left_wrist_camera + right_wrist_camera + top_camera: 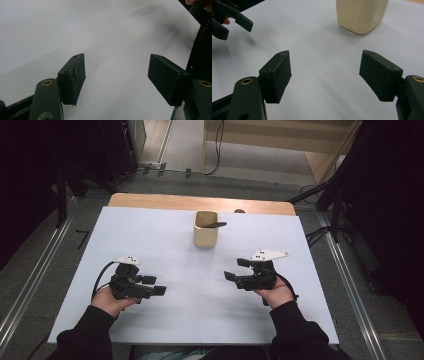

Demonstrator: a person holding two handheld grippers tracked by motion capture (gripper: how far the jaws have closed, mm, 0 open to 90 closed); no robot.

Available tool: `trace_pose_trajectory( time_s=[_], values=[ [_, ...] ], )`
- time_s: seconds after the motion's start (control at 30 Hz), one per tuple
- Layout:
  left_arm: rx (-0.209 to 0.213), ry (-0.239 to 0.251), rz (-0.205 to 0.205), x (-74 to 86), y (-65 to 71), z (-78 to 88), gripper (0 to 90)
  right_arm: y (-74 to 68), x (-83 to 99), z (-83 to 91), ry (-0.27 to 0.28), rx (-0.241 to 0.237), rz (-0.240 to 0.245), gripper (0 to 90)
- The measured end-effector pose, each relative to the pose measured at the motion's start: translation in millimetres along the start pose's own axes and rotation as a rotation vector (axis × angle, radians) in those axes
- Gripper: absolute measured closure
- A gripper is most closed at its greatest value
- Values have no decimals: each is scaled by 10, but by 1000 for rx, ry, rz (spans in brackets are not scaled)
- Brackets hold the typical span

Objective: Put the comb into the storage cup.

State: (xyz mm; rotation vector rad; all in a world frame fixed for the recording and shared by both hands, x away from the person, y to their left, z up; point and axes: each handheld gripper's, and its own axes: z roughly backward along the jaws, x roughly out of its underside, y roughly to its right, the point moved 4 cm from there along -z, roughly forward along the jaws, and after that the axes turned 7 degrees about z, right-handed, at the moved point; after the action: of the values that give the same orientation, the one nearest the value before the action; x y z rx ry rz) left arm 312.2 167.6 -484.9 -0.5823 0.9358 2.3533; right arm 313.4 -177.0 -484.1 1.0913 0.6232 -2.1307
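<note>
Nearest, left tool (159, 285) and right tool (234, 270) both spread wide, empty, low over the white surface (165, 240). Farther back, cream cup (205, 228) upright near the far edge, dark utensil (216, 225) inside. Risk: clumsy reach, tipped cup, spilled utensil.

The high view looks down from six o'clock over the table (150, 235); both gripper views skim close above its white top, the right gripper view facing the cup (361, 15) at twelve.
</note>
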Motion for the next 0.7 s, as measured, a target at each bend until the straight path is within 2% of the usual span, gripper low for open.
trace_pose_trajectory(
  time_s=[0.7],
  values=[
    [5, -5, -10, 5, 11, -4, 305, 39, 181, 203, -16, 20, -17, 236]
  ],
)
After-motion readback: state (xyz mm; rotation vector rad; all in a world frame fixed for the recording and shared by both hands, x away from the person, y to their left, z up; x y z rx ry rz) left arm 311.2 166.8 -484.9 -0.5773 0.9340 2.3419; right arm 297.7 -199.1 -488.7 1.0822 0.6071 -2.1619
